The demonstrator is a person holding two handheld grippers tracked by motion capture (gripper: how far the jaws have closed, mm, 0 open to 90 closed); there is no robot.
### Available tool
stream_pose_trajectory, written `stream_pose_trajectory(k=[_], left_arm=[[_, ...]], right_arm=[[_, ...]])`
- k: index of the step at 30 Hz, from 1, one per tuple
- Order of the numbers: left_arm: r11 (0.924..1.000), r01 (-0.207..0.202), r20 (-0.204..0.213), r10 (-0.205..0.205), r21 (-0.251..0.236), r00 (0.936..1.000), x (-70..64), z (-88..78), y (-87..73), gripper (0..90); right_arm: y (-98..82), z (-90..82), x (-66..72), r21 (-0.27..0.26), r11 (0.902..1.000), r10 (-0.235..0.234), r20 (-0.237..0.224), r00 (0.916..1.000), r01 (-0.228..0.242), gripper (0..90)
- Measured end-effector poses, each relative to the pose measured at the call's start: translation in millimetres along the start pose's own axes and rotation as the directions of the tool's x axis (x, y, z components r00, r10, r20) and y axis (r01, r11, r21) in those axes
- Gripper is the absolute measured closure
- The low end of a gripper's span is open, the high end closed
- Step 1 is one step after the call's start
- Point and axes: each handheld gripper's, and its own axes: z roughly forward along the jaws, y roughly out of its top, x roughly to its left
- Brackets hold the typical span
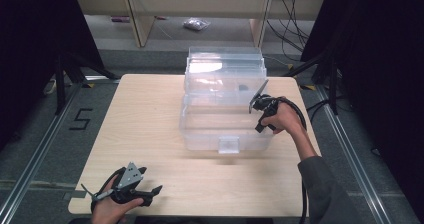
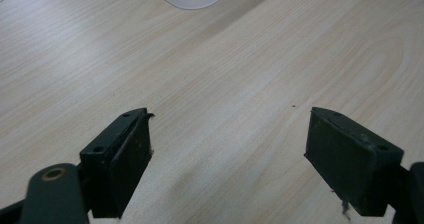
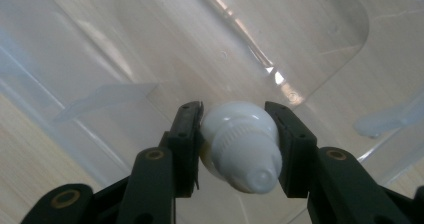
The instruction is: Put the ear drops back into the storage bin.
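So your right gripper [image 3: 235,144] pinches a smooth white ribbed-cap bottle [image 3: 241,151] over the clear plastic bin [image 1: 200,129]; left gripper [image 2: 227,159] gapes wide above woodgrain table [image 2: 225,74].

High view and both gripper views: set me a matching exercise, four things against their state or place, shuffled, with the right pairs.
Things:
1. left gripper
2. right gripper
3. clear plastic box
4. white bottle

States or places:
A. lid swung up, standing in the middle of the table
B. clamped between two black jaws
C. open, nothing between its jaws, low over bare wood
D. shut on something, held over the box's inside

Pairs: 1-C, 2-D, 3-A, 4-B
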Motion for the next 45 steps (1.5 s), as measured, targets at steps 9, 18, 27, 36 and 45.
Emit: stream_pose_trajectory(k=[9,18,27,36,45], left_arm=[[1.0000,0.000,0.001,0.000,0.000,1.0000,0.0,0.2,0.0,17.7],[1.0000,0.001,0.002,-0.001,-0.001,1.0000,0.2,0.1,-0.1,17.7],[1.0000,0.002,-0.002,-0.002,-0.002,1.0000,0.0,0.0,-0.1,17.6],[1.0000,0.002,-0.002,-0.002,-0.002,1.0000,0.0,0.0,-0.1,17.6],[1.0000,0.002,-0.002,-0.002,-0.002,1.0000,0.0,0.0,0.0,17.7]], right_arm=[[6.1,9.6,-1.1,0.029,0.9993,0.024,-0.015,0.9996,-0.023,60.2],[10.0,19.1,-2.6,0.066,0.9973,0.033,-0.017,0.9993,-0.031,60.2],[12.1,27.4,-4.8,0.079,0.9968,-0.005,-0.020,0.9998,0.006,60.2],[12.6,31.0,-7.4,0.101,0.9948,-0.009,0.002,1.0000,0.009,60.1],[14.3,30.0,-3.1,0.123,0.9921,0.027,0.000,0.9996,-0.027,60.0]])
